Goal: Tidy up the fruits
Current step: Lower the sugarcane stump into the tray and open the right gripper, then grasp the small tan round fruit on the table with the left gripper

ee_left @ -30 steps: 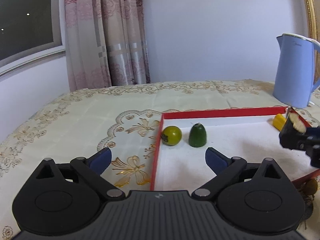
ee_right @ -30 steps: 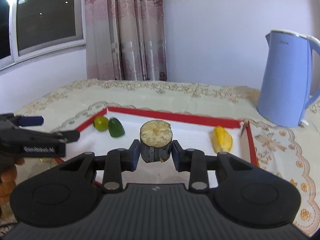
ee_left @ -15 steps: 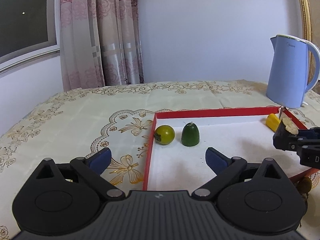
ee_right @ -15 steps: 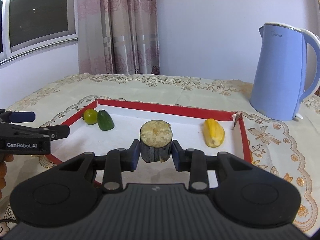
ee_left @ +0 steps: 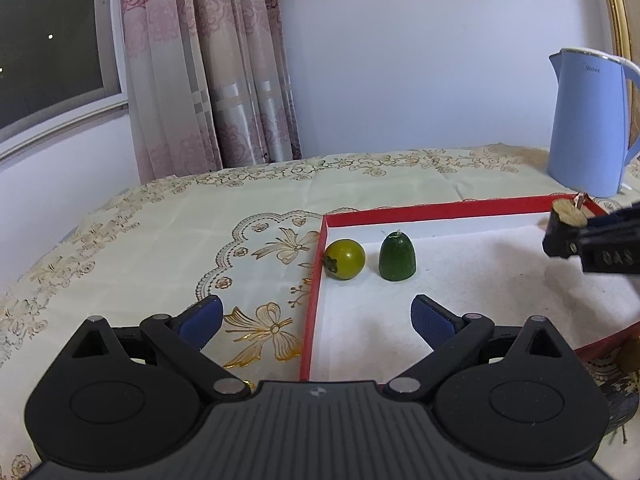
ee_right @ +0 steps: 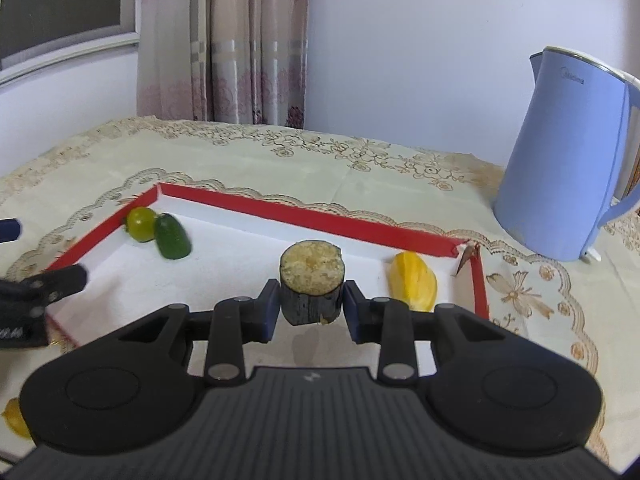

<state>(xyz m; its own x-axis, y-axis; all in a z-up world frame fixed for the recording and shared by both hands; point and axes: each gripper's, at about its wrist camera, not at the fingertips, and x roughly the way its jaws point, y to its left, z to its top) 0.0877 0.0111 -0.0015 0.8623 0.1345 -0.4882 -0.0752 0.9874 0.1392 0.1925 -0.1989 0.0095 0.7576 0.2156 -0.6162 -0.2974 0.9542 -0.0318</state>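
Observation:
My right gripper (ee_right: 311,304) is shut on a short dark stump with a tan cut top (ee_right: 312,276), held above the white floor of the red-rimmed tray (ee_right: 304,218). A yellow fruit (ee_right: 413,281) lies just right of it in the tray's far right corner. A round yellow-green fruit (ee_left: 345,259) and a dark green cone-shaped fruit (ee_left: 397,256) sit together in the tray's far left corner. My left gripper (ee_left: 316,320) is open and empty, straddling the tray's left rim (ee_left: 313,304). The right gripper with the stump (ee_left: 568,216) shows at the right edge of the left wrist view.
A light blue electric kettle (ee_right: 570,160) stands on the embroidered tablecloth (ee_left: 160,232) beyond the tray's right corner. A small brown fruit (ee_left: 630,354) and a yellow one (ee_right: 14,416) lie outside the tray near the front. Curtains and a window are behind the table.
My right gripper has carried the stump sideways over the tray, turning so the kettle and yellow fruit sit further right in its view. The left gripper stays open in place.

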